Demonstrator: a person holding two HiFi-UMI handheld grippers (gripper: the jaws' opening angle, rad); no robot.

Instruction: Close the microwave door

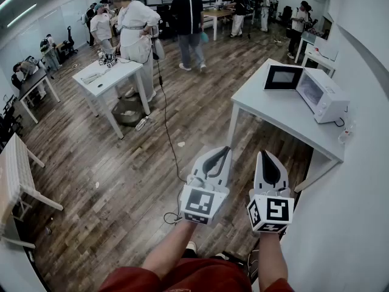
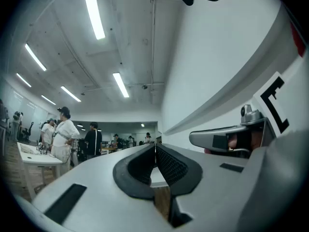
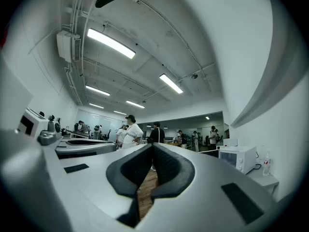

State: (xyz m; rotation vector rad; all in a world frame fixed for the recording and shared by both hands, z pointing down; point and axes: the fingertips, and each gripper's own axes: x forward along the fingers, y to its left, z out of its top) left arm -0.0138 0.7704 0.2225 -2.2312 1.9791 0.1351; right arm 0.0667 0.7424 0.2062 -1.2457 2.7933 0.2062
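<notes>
A white microwave (image 1: 321,92) stands on a white table (image 1: 273,111) by the right wall, and its dark door (image 1: 282,77) hangs open to the left. The right gripper view shows the microwave (image 3: 237,157) small at the right. My left gripper (image 1: 220,154) and right gripper (image 1: 265,157) are held side by side over the wooden floor, well short of the table, both pointing roughly level. Both are shut with nothing between their jaws. In the left gripper view the left gripper (image 2: 155,148) has its tips together, and the right gripper's body (image 2: 227,139) shows beside it.
A wall (image 1: 358,181) runs close along my right. A second white table (image 1: 109,78) with items stands at the left, with a bin (image 1: 127,111) under it and a cable (image 1: 167,139) trailing across the floor. Several people (image 1: 188,23) stand further back. Another table (image 1: 15,175) sits at the far left.
</notes>
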